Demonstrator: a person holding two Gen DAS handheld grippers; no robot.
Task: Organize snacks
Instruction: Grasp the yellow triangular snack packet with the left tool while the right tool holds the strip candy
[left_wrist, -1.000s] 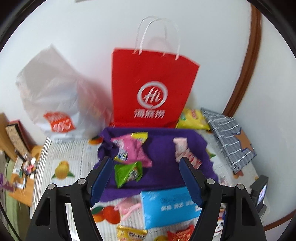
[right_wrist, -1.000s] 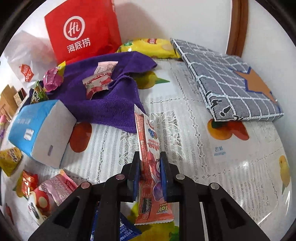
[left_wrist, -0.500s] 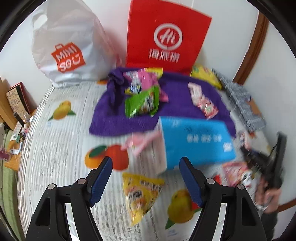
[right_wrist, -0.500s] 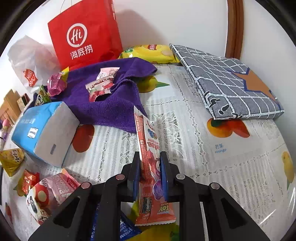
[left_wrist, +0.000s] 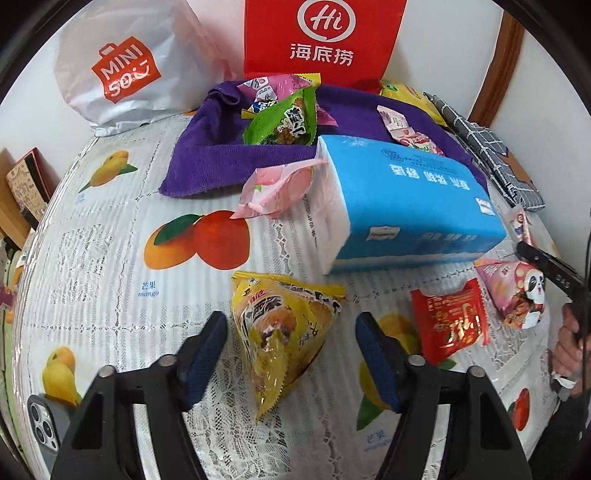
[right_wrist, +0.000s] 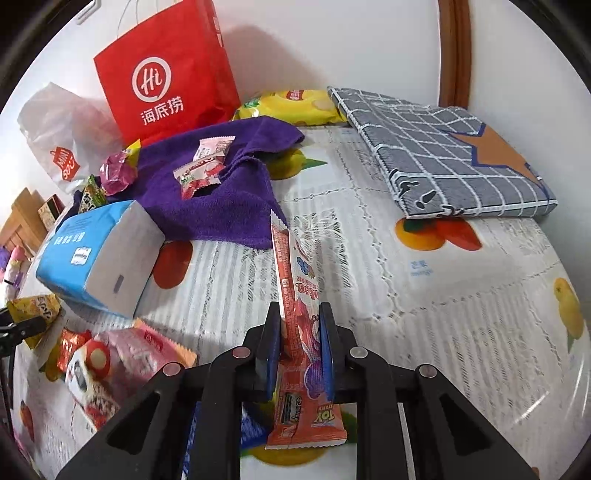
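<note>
While both my grippers sit low over the table, quick notes:

Left gripper: my left gripper (left_wrist: 290, 356) is spread wide, blue pads apart, nothing between them touching either pad.
Thing at left gripper: yellow triangular crinkly snack packet (left_wrist: 284, 332) lies flat on the white lace tablecloth with fruit prints (left_wrist: 110, 266), between my two left fingers, its narrow tail pointing toward me.
Right gripper: my right gripper (right_wrist: 298, 345) is pinching a long orange-red stick snack wrapper (right_wrist: 297, 317); pads pressed on both faces, wrapper upright on edge, top end poking forward past the tips, bottom end hanging behind them.
Near right gripper: blue-and-white soft tissue pack (right_wrist: 98, 254) off to the left, pink snack bag with mushroom print (right_wrist: 110, 363) lower left.
Other snacks, left view: red foil packet (left_wrist: 448, 321) and pink panda-print bag (left_wrist: 515, 291) right of the yellow packet; pale pink translucent packet (left_wrist: 277, 188) touching the tissue pack's left end.
Purple towel (left_wrist: 221, 158): crumpled, behind the tissue pack; green packet (left_wrist: 286, 123) and small pink-white candy wrappers (right_wrist: 205, 170) lying on it.
Back row: red paper shopping bag with white logo (right_wrist: 166, 77) upright against the wall, white plastic bag with orange print (left_wrist: 125, 70) beside it, yellow chip bag (right_wrist: 291, 107) behind the towel.
Far right: grey grid-pattern flat cushion (right_wrist: 450, 155) on the tablecloth, well apart from my right gripper.
Corner, left view: phone with camera lenses (left_wrist: 44, 424) at the lower left edge.
</note>
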